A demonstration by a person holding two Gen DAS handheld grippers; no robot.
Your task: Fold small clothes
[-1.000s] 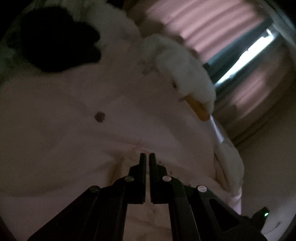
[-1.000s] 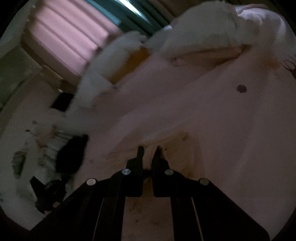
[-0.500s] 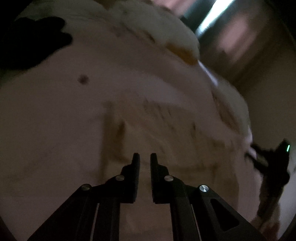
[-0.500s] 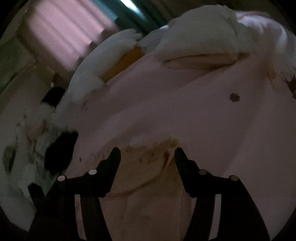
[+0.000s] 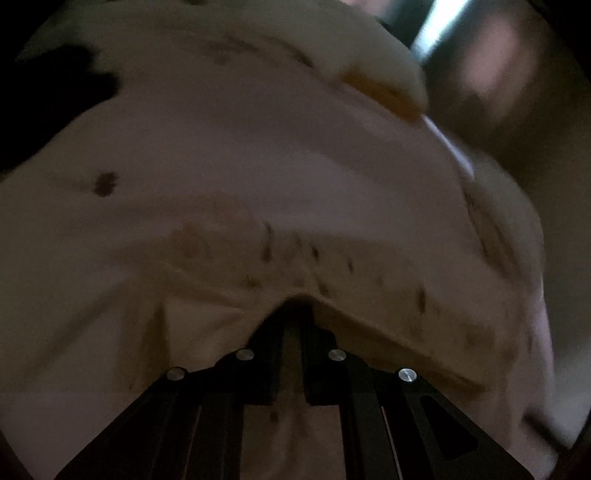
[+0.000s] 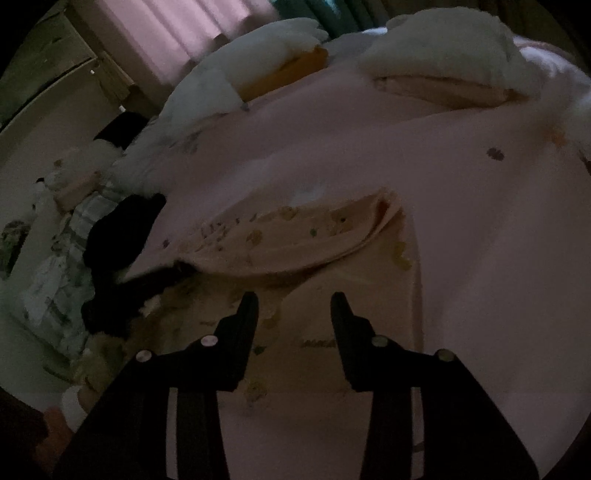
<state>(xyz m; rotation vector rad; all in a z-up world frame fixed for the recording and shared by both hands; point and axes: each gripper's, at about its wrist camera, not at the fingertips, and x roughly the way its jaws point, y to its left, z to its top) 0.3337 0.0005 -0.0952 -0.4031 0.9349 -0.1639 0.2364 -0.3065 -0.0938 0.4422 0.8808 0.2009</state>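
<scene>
A small cream garment with little printed shapes [image 6: 295, 236] lies on the pink bedsheet [image 6: 480, 221]. In the left wrist view my left gripper [image 5: 293, 306] is shut on an edge of this garment [image 5: 295, 258], and the cloth drapes over its fingertips and hides them. In the right wrist view my right gripper [image 6: 293, 306] is open and empty, just above the near part of the garment. My left gripper shows there as a dark shape [image 6: 162, 277] lifting the garment's left edge into a fold.
White pillows [image 6: 443, 48] and a white plush with an orange part [image 6: 284, 70] lie at the far side of the bed. A black cloth [image 6: 122, 229] and patterned clothes [image 6: 55, 288] lie to the left. Pink curtains [image 6: 177, 26] hang behind.
My right gripper has opened and let go of the garment, then drawn back a little. My left gripper has taken the garment's edge and carried it over, folding the cloth.
</scene>
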